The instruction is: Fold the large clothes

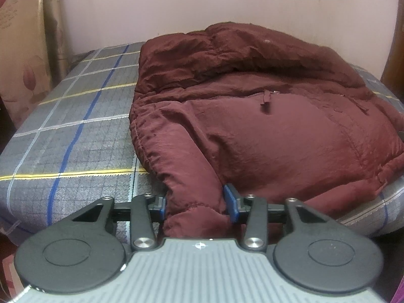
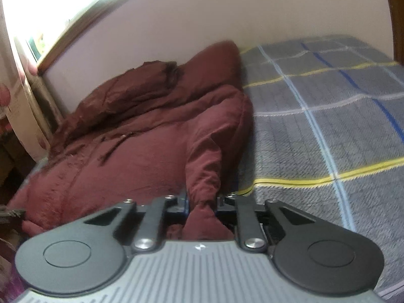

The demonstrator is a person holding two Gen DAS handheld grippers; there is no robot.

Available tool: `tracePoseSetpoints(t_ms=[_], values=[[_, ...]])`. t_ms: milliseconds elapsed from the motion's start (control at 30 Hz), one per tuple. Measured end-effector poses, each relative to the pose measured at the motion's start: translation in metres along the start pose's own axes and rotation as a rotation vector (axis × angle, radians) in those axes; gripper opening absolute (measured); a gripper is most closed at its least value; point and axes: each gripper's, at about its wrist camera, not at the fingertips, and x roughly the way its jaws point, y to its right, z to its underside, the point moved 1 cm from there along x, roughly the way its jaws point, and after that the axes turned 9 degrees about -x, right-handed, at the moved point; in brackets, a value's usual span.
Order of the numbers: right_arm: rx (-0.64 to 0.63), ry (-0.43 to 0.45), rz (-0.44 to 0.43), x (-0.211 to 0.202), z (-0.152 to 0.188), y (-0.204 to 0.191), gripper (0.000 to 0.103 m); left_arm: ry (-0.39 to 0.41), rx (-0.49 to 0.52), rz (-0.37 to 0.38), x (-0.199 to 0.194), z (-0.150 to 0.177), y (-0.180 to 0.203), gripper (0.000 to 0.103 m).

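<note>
A large maroon padded jacket (image 1: 265, 131) lies on the bed, its hood bunched against the far wall. My left gripper (image 1: 197, 205) has its blue-padded jaws around a thick fold of the jacket's near edge at the bed's front. In the right wrist view the same jacket (image 2: 141, 146) lies at the left, and my right gripper (image 2: 202, 204) is shut on a narrow bunched fold of its hem or sleeve.
A grey checked bedcover with blue, yellow and white stripes (image 1: 70, 139) covers the bed, also in the right wrist view (image 2: 328, 126). A pale wall (image 1: 202, 5) runs behind. A floral curtain (image 1: 20, 50) hangs at the left, a window frame (image 2: 65, 32) is above.
</note>
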Motion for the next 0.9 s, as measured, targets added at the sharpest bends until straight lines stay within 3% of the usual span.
tracePoseSetpoints(t_ms=[233, 400, 467, 533, 633, 700, 733, 800, 900], values=[[0.151, 0.039, -0.098, -0.018, 0.014, -0.002, 0.012, 0.007, -0.083, 0.032, -0.010, -0.002, -0.020, 0.030], [0.179, 0.045, -0.146, -0.034, 0.030, -0.012, 0.012, 0.012, -0.075, 0.034, -0.018, 0.000, -0.034, 0.031], [0.152, 0.034, -0.139, -0.034, 0.035, -0.016, 0.012, 0.003, -0.067, 0.041, -0.017, 0.000, -0.037, 0.039], [0.193, 0.032, -0.158, -0.032, 0.038, -0.010, 0.015, 0.000, -0.076, 0.043, -0.013, 0.000, -0.039, 0.059], [0.223, 0.023, -0.167, -0.028, 0.037, -0.004, 0.017, -0.012, -0.095, 0.077, -0.009, 0.001, -0.040, 0.066], [0.214, 0.022, -0.164, -0.027, 0.038, -0.005, 0.017, -0.008, -0.098, 0.080, -0.008, 0.004, -0.039, 0.061], [0.204, 0.024, -0.163, -0.026, 0.038, -0.006, 0.017, -0.006, -0.096, 0.085, -0.008, 0.005, -0.040, 0.046], [0.190, 0.037, -0.166, -0.028, 0.039, -0.008, 0.015, 0.004, -0.115, 0.081, -0.010, 0.004, -0.043, 0.030], [0.206, 0.088, -0.224, -0.039, 0.042, -0.010, 0.013, 0.056, -0.153, 0.099, -0.025, 0.001, -0.048, 0.022]])
